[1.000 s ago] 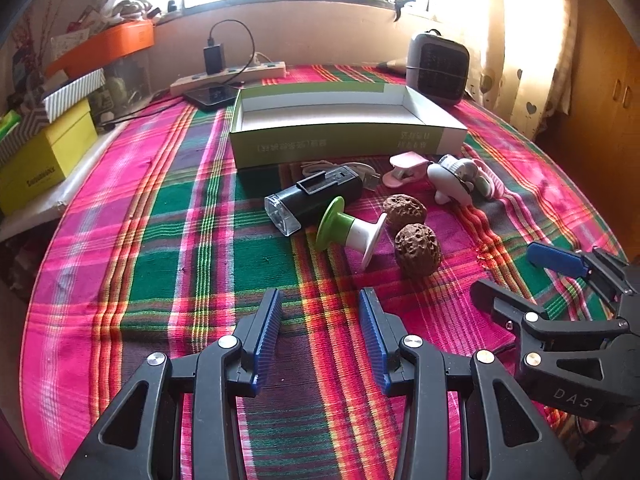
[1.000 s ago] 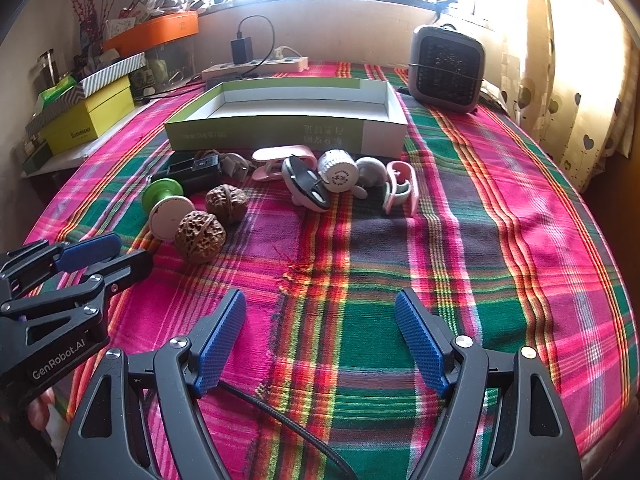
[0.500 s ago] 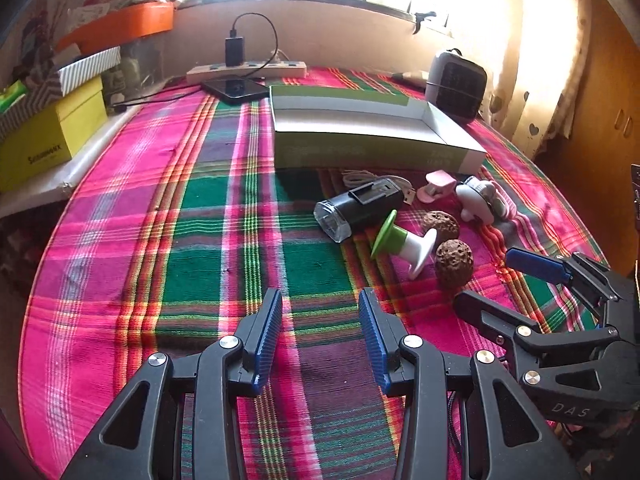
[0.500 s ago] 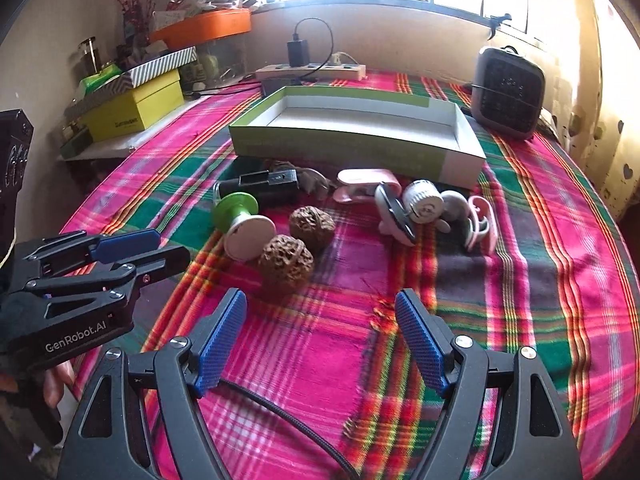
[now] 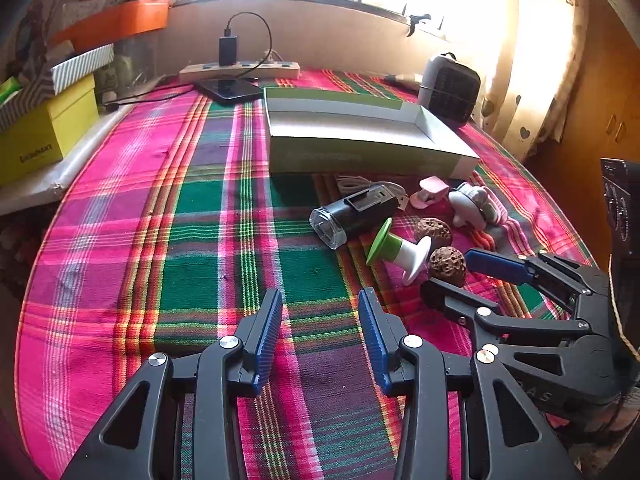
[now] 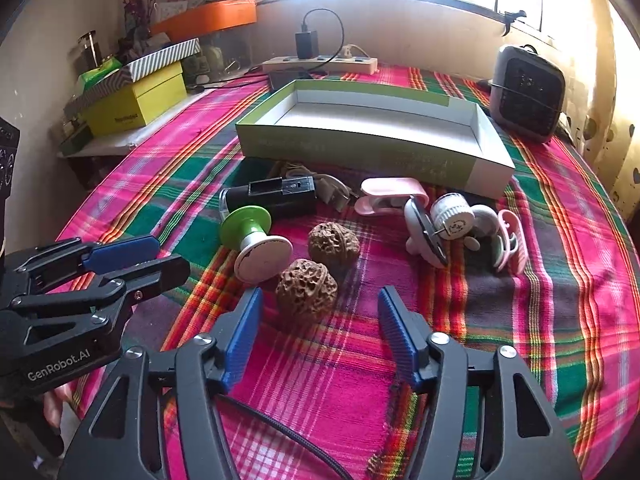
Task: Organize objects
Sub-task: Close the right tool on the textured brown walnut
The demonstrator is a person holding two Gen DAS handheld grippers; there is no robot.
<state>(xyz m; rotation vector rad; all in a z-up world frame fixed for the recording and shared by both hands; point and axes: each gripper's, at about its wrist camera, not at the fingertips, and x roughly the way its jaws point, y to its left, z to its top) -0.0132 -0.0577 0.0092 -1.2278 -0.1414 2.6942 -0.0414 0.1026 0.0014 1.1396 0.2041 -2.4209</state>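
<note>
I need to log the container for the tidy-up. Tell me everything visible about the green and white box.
The green and white box is a shallow, open rectangular tray, apparently cardboard, with light green outer walls bearing faint print, one white end and a white inside. It looks empty. It lies flat on the plaid tablecloth, behind the scattered small items and beside the grey heater. A pink clip lies close to its front wall; contact is unclear.

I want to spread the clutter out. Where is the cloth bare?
Bare plaid runs left of the green box and black flashlight, toward the yellow box. In the right wrist view, cloth right of the pink clip is bare. Crowded: before the box, around the walnuts.
</note>
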